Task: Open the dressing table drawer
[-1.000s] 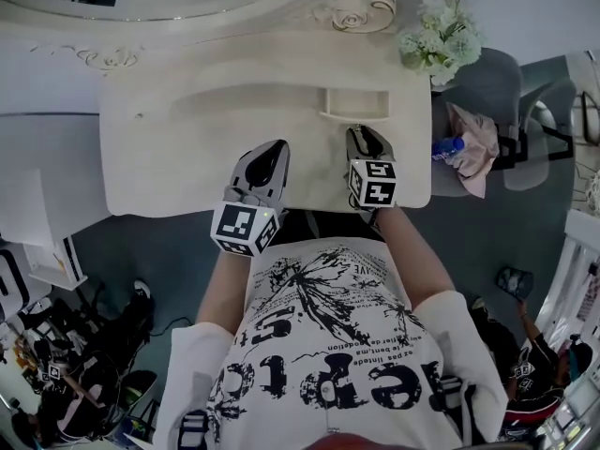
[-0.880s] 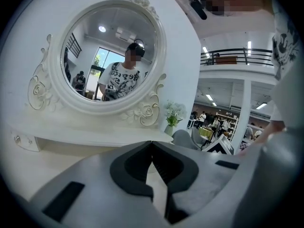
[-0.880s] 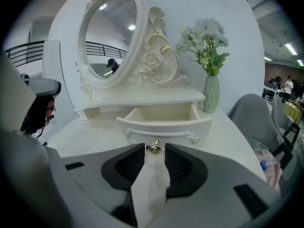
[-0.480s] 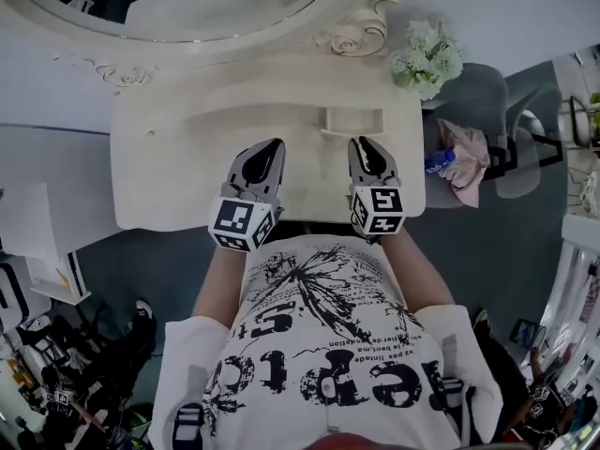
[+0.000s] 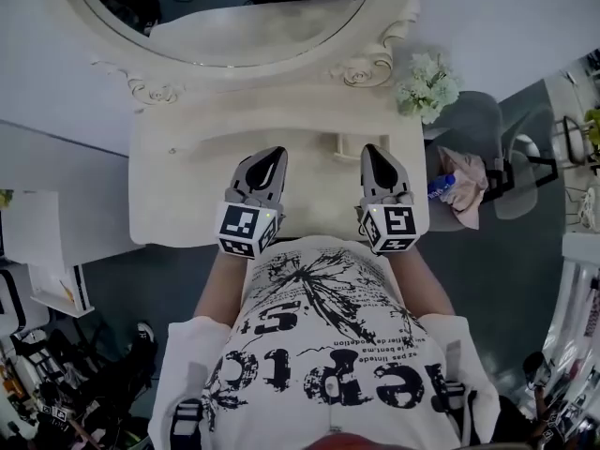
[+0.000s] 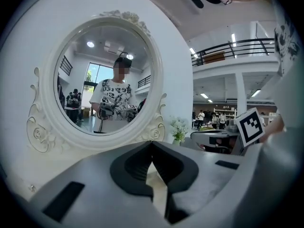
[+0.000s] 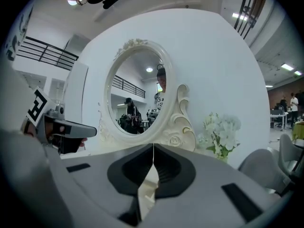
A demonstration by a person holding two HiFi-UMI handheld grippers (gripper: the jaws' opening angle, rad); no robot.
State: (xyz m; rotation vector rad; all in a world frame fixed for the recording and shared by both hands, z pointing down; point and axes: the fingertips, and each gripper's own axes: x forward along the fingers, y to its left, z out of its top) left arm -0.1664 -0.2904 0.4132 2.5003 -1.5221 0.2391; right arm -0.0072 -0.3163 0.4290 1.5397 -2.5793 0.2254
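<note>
a person stands at a white dressing table (image 5: 178, 204), below its oval mirror (image 5: 225, 17), with 2 grippers over the top. the left gripper (image 5: 271, 157) has its jaws together and empty. the right gripper (image 5: 375, 153) has just closed its jaws on nothing. the drawer cannot be made out from above. white flowers (image 5: 427, 84) stand at the table's right corner.

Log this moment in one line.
left gripper: shut, empty | right gripper: jaws just closed, empty | both over table | drawer: not visible
</note>
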